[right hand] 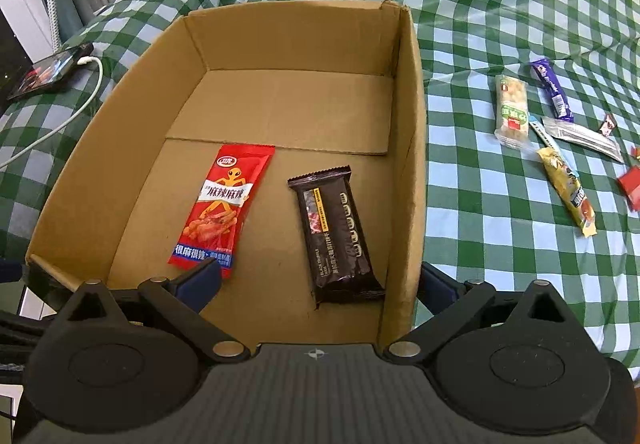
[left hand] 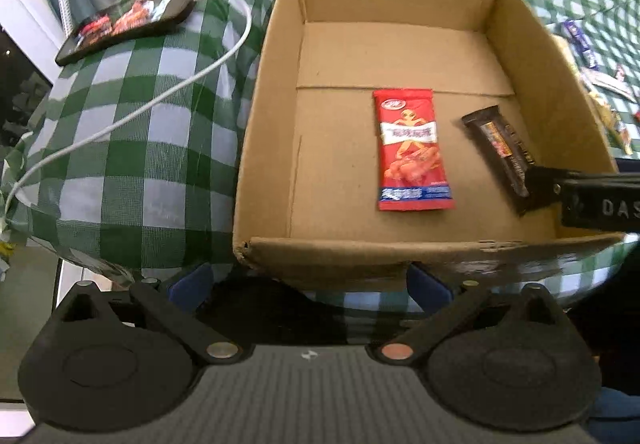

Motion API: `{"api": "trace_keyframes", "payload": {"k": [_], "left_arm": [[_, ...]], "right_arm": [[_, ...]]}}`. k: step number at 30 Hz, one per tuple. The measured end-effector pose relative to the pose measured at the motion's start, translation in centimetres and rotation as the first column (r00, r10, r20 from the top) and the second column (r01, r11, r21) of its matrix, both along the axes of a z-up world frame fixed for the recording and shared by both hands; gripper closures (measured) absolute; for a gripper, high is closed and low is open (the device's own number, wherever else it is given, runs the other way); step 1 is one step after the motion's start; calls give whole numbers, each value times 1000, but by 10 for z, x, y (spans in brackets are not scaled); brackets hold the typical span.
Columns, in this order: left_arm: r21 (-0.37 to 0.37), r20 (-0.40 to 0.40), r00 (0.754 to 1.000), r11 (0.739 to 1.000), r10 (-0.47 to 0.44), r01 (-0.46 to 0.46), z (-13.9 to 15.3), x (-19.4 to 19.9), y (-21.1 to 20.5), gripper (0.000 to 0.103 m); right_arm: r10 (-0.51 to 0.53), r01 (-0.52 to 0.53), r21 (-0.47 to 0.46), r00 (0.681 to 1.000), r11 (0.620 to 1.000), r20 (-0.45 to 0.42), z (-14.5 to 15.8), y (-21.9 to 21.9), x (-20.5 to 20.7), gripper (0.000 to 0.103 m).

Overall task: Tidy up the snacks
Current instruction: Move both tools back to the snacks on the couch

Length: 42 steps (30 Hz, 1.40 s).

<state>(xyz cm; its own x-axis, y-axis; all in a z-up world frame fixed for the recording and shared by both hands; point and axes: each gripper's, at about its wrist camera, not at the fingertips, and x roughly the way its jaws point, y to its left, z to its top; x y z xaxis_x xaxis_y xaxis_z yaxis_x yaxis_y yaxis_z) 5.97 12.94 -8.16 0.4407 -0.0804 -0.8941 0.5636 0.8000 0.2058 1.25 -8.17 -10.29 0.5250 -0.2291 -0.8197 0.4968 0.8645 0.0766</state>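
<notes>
Your right tool (right hand: 320, 284) hangs spread wide over the cardboard box (right hand: 408, 148) at frame centre, empty. Inside lie a red snack packet (right hand: 222, 204) and a dark bar (right hand: 336, 236), apart. More snacks (right hand: 560, 148) are scattered on the checked cloth (right hand: 500, 4) at right.

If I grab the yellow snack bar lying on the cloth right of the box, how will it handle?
The yellow snack bar looks long, thin and flat, so it is probably light and unlikely to roll. Its glossy wrapper may be slippery, and the ends could flop if gripped off-centre. It lies on the soft checked cloth, which might bunch under the right gripper, whose fingers are now spread open.
</notes>
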Motion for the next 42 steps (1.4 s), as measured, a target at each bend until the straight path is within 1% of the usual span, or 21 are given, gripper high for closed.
{"api": "trace_keyframes", "payload": {"k": [4,7,10,14,18,20,22,24,27,29,31,33,36,39,42], "left_arm": [[-41,14,1000,999,-22,23,17,-11,-2,0],[-81,31,999,996,-26,28,31,-16,-6,0],[-118,62,998,993,-12,20,48,-25,-10,0],[-186,47,999,983,2,6,66,-37,-25,0],[-213,46,998,976,-47,56,80,-50,-61,0],[-227,33,997,971,-76,81,84,-58,-86,0],[-233,10,995,967,-101,100,81,-64,-113,0],[-224,-3,991,966,-135,131,75,-67,-146,0],[-192,9,983,965,-181,179,62,-68,-197,0],[-178,28,977,960,-214,215,51,-66,-236,0],[-157,28,973,960,-229,231,35,-57,-272,0],[-140,4,973,963,-232,231,15,-43,-308,0],[-104,-18,975,970,-222,219,-21,-20,-352,0],[-85,-11,980,977,-199,197,-51,1,-383,0],[-72,-52,981,981,-187,183,-81,28,-415,0]], "right_arm": [[-18,18,-19,999,1000,26,13,-3,-11,2],[-33,34,-24,997,999,71,29,-4,-27,2],[-40,45,-34,992,998,122,48,0,-49,1],[-69,84,-74,979,994,189,69,-2,-85,1],[-164,190,-91,958,978,237,79,-25,-130,1],[-231,260,-90,940,961,250,79,-44,-153,1],[-296,328,-90,920,940,256,77,-66,-175,1],[-361,395,-91,896,914,259,72,-89,-197,1],[-440,472,-66,857,879,269,61,-124,-224,1],[-483,512,-49,835,858,266,52,-147,-232,1],[-516,543,-33,814,839,267,43,-173,-238,1],[-540,565,-25,799,825,264,34,-197,-237,1],[-567,593,-21,778,805,270,18,-236,-230,1],[-600,625,-18,757,781,256,-1,-277,-217,1],[-625,643,-13,748,765,226,-23,-315,-198,1]]}}
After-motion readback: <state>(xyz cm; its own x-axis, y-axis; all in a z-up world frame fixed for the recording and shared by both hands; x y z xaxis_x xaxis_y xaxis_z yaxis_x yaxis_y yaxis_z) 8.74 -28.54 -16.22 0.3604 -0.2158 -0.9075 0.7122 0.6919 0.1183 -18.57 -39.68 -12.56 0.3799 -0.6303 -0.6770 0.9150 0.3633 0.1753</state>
